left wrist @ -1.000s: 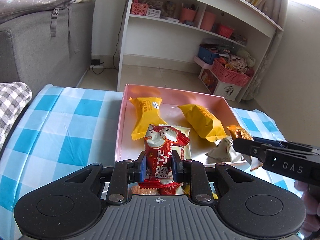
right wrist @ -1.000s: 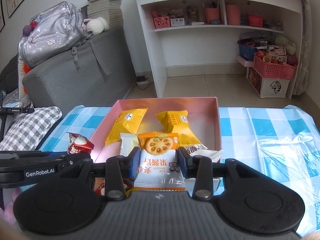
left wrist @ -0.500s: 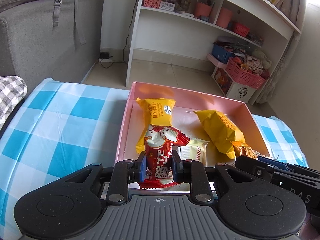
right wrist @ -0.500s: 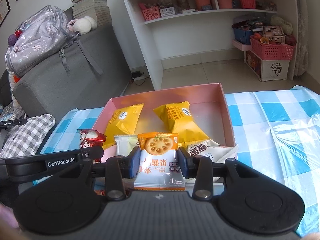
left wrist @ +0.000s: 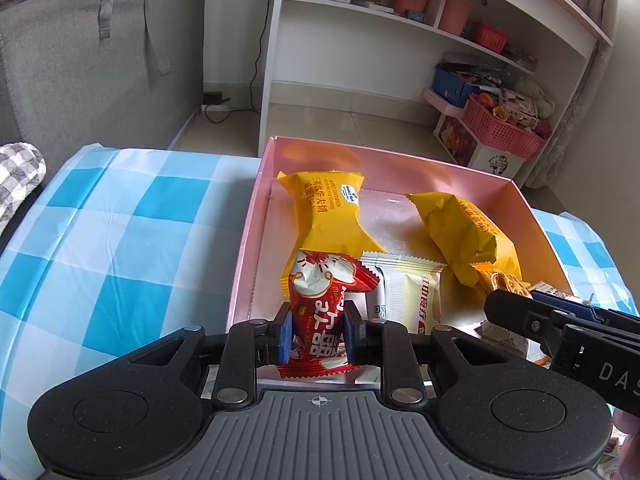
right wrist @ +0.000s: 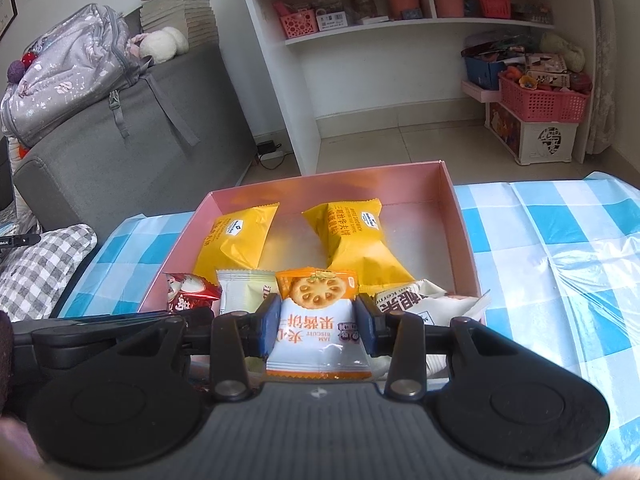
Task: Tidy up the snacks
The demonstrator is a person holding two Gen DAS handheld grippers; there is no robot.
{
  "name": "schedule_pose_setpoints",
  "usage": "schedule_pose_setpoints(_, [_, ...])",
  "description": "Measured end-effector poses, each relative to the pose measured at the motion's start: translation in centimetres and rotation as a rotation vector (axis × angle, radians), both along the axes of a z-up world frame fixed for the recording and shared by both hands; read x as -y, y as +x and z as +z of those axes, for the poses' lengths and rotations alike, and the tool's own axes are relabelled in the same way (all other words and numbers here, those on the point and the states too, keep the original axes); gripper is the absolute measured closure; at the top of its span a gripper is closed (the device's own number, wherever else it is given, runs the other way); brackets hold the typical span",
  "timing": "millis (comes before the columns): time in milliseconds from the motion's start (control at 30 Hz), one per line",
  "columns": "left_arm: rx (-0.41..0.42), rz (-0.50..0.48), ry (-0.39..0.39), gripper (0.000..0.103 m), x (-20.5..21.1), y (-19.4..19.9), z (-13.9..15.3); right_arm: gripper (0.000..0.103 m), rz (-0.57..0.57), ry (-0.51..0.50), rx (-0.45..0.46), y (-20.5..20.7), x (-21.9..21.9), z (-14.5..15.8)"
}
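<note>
My left gripper is shut on a red snack packet and holds it over the near left part of the pink box. My right gripper is shut on a white and orange jam biscuit packet over the box's near edge. Two yellow packets lie in the box, also in the right wrist view. A cream packet lies beside them. A white packet sits at the near right.
The box stands on a blue and white checked tablecloth. A grey sofa with a backpack is at the left. A white shelf unit and a pink basket stand behind on the floor.
Both grippers have moved forward over the pink box with their packets still held. The box now looks closer and lower in both views.
</note>
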State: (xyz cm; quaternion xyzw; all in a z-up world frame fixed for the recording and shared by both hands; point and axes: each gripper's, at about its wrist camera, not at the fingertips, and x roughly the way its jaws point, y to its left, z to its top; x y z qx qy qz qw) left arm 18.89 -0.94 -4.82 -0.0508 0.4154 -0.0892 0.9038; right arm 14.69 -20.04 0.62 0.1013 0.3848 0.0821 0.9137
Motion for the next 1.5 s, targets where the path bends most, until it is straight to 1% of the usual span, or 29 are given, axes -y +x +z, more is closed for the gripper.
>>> schedule_pose_setpoints(133, [0.007,-0.003,0.005,0.079,0.0,-0.1,0.2,0.065,-0.008,-0.002,0.012,-0.1,0.1,0.3])
schedule_pose_setpoints(200, [0.019,0.004,0.016,0.076,0.0,-0.3,0.3,0.062,-0.022,0.01,0.022,-0.1,0.3,0.4])
schedule_pose_setpoints(233, [0.018,0.008,0.023,0.069,0.0,-0.3,0.4,0.058,-0.025,0.018,0.025,-0.1,0.4,0.5])
schedule_pose_setpoints(267, [0.022,0.01,0.024,0.06,0.0,-0.4,0.5,0.056,-0.022,0.029,0.024,-0.1,0.5,0.6])
schedule_pose_setpoints(300, [0.031,0.004,0.02,0.055,0.0,-0.6,0.6,0.048,-0.023,0.033,0.025,-0.1,0.5,0.7])
schedule_pose_setpoints(333, [0.039,0.0,0.027,0.046,0.0,-0.8,0.8,0.044,-0.031,0.023,0.033,-0.2,0.5,0.9])
schedule_pose_setpoints(367, [0.046,0.001,0.038,0.043,0.0,-1.0,0.9,0.043,-0.032,0.015,0.036,-0.2,0.5,1.0])
schedule_pose_setpoints(467, [0.057,-0.014,0.044,0.039,0.0,-1.5,1.4,0.043,-0.027,0.015,0.028,-0.3,0.7,1.1])
schedule_pose_setpoints(500, [0.058,-0.018,0.044,0.038,0.0,-1.7,1.5,0.041,-0.024,0.009,0.025,-0.3,0.6,1.1])
schedule_pose_setpoints(567, [0.059,-0.026,0.038,0.033,0.0,-2.2,1.8,0.038,-0.015,-0.008,0.023,-0.5,0.6,1.2])
schedule_pose_setpoints(700, [0.064,-0.048,0.044,0.03,-0.1,-3.3,2.3,0.034,0.006,-0.03,0.031,-1.1,0.7,1.8])
schedule_pose_setpoints(767, [0.075,-0.047,0.067,0.019,-0.3,-4.0,2.7,0.032,0.016,-0.033,0.035,-1.5,1.0,2.1])
schedule_pose_setpoints(833, [0.087,-0.056,0.088,0.017,-0.6,-4.7,3.0,0.03,0.023,-0.04,0.036,-1.9,1.3,2.3])
schedule_pose_setpoints(1033, [0.047,-0.066,0.097,0.013,-1.9,-6.3,3.0,0.021,0.032,-0.052,0.026,-3.2,2.4,2.8])
schedule_pose_setpoints(1133, [0.041,-0.076,0.091,0.011,-2.5,-7.1,3.2,0.016,0.045,-0.069,0.04,-4.3,2.8,3.2])
schedule_pose_setpoints(1233, [0.037,-0.084,0.08,0.008,-2.9,-7.9,3.3,0.013,0.05,-0.085,0.051,-5.3,3.1,3.6])
schedule_pose_setpoints(1367, [0.019,-0.105,0.074,0.006,-3.2,-8.9,3.0,0.009,0.054,-0.091,0.036,-6.2,3.3,3.7])
schedule_pose_setpoints(1500, [0.008,-0.122,0.063,0.004,-3.4,-9.7,2.9,0.006,0.056,-0.092,0.039,-7.2,3.7,3.9])
